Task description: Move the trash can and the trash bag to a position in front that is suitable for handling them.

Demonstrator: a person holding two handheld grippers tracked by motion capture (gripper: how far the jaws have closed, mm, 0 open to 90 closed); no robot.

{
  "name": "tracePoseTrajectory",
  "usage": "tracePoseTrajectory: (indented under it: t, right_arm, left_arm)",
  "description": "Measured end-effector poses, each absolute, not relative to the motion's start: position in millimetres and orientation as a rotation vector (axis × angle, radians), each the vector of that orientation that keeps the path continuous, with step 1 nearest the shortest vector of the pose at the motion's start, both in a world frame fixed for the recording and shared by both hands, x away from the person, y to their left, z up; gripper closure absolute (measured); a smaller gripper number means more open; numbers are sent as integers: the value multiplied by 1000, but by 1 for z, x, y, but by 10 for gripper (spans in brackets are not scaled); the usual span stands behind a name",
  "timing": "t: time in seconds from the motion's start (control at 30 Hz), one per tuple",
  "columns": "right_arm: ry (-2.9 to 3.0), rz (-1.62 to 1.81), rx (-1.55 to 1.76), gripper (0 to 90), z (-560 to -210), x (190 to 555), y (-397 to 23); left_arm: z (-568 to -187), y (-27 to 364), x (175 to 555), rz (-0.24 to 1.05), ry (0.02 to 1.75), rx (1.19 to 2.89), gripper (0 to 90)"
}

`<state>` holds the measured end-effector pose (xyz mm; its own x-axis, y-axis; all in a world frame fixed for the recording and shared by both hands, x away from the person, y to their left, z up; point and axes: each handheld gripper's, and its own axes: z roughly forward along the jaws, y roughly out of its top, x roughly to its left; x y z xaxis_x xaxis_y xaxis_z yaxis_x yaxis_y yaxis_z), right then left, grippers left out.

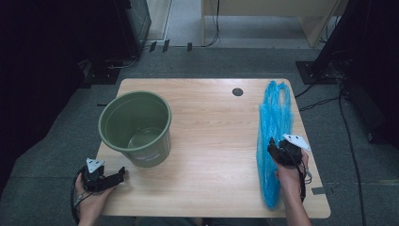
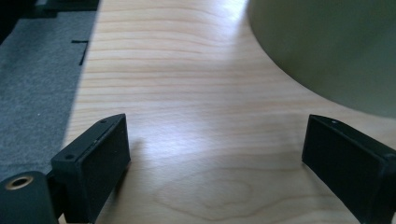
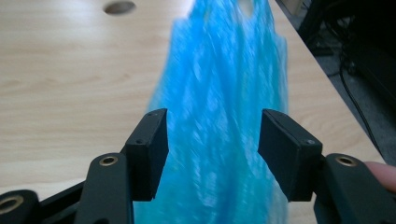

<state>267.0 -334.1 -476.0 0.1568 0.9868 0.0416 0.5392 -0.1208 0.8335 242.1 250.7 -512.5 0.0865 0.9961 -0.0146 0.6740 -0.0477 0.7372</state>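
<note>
Blue bag (image 3: 219, 116) between right gripper (image 3: 212, 149) jaws

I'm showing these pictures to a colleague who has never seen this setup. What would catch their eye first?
Most striking is the bright blue plastic bag, stretched long along the right side of the wooden table, with the right claw over it and its jaws open on either side of the plastic. Next comes the green bucket, upright and empty at the left, with the left claw open just in front of it.

Bin (image 1: 135, 127) on table (image 1: 211, 141) left, bag (image 1: 273, 136) along right edge
</note>
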Motion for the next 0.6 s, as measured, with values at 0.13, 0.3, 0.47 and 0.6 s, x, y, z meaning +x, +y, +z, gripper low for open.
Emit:
tracePoseTrajectory:
  t: [0.13, 0.3, 0.47, 0.6]
  right_arm:
    - [1480, 892, 1696, 431, -458, 266, -315]
    - [1504, 956, 1637, 450, -444, 270, -289]
    - [1535, 1012, 1606, 501, -439, 277, -265]
    - [1582, 1042, 1574, 516, -439, 281, -245]
  left_arm:
    - [-500, 260, 244, 744, 1673, 1663, 241]
    - [-481, 265, 251, 794, 1664, 1535, 429]
    - [-470, 261, 263, 745, 1621, 1492, 578]
    - [-466, 251, 271, 737, 1588, 1511, 649]
